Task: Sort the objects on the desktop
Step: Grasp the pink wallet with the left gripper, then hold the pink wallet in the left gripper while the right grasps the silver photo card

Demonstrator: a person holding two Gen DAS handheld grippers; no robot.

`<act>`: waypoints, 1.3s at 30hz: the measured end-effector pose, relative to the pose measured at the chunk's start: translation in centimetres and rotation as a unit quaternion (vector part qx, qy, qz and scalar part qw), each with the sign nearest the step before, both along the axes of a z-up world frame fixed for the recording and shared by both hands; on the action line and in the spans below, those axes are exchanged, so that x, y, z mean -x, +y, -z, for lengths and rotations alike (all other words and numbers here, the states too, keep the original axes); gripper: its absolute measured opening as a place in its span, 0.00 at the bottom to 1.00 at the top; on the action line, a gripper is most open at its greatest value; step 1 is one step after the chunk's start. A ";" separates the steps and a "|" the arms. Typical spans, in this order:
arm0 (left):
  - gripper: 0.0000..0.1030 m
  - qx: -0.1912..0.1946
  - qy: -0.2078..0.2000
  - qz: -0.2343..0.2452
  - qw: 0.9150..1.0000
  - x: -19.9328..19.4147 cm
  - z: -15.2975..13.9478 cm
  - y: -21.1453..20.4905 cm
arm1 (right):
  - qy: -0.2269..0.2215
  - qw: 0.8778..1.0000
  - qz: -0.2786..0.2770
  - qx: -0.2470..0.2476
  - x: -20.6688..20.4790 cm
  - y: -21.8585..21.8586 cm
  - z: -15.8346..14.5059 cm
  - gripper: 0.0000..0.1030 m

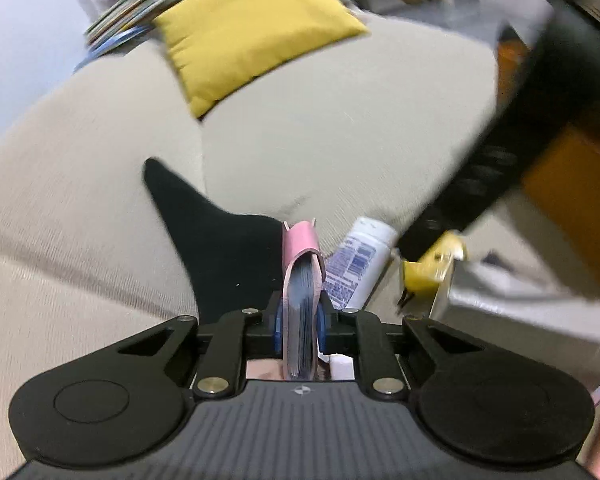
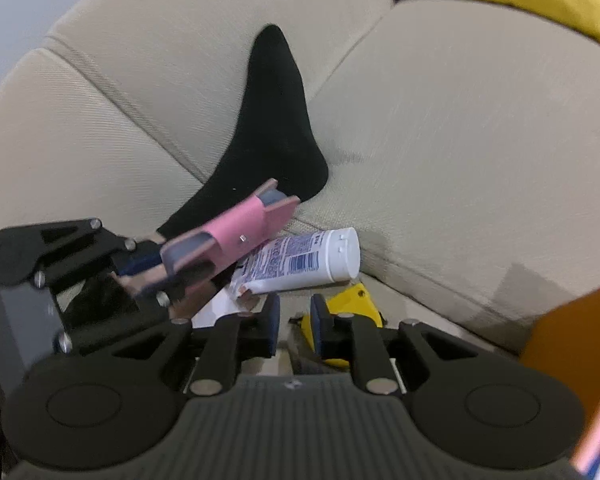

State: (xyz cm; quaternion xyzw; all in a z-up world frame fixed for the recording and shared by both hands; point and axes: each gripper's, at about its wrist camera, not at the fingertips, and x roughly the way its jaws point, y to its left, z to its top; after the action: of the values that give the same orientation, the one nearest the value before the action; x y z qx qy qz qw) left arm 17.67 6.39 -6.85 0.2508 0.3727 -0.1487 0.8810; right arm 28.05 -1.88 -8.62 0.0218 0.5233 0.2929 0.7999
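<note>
Pink card holder, light and stiff-sided (flap loose at the far end), clamped edge-on between the left gripper pads; best gripped mid-body as now. Held clear above the sofa, ahead of the jaws. Right gripper parted, empty, nosing toward yellow tape measure beside white tube.

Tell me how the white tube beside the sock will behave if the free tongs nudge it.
The white tube lies on its side, so it may roll. Its crimped end looks flattened, likely making it swing round rather than roll straight. It seems light and squeezable, probably sliding easily on the cushion.
</note>
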 end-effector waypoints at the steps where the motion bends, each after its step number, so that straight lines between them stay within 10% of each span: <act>1: 0.17 0.014 -0.005 -0.008 1.000 0.6 -0.6 0.3 | -0.005 1.000 -0.002 0.000 0.5 -0.3 -0.5 0.23; 12: 0.17 0.179 0.016 -0.073 0.981 5.6 -7.3 4.3 | 0.035 0.997 0.034 0.062 0.8 -1.9 0.5 0.40; 24: 0.17 0.230 0.036 -0.152 0.961 7.8 -6.0 5.5 | 0.115 0.990 0.017 0.082 1.7 -0.1 4.6 0.72; 30: 0.17 0.241 0.021 -0.164 0.957 8.6 -6.6 6.1 | 0.012 0.984 -0.074 0.159 3.9 2.9 3.1 0.76; 39: 0.17 0.247 0.018 -0.155 0.956 8.7 -6.7 5.7 | -0.116 0.927 -0.267 0.236 8.0 4.6 2.3 0.57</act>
State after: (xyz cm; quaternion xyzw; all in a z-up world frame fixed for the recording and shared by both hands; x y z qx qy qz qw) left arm 8.92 12.11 -0.16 -0.0384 0.3744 -0.1026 0.9208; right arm 20.06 2.71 -10.94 -0.3422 0.4677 0.3639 0.7292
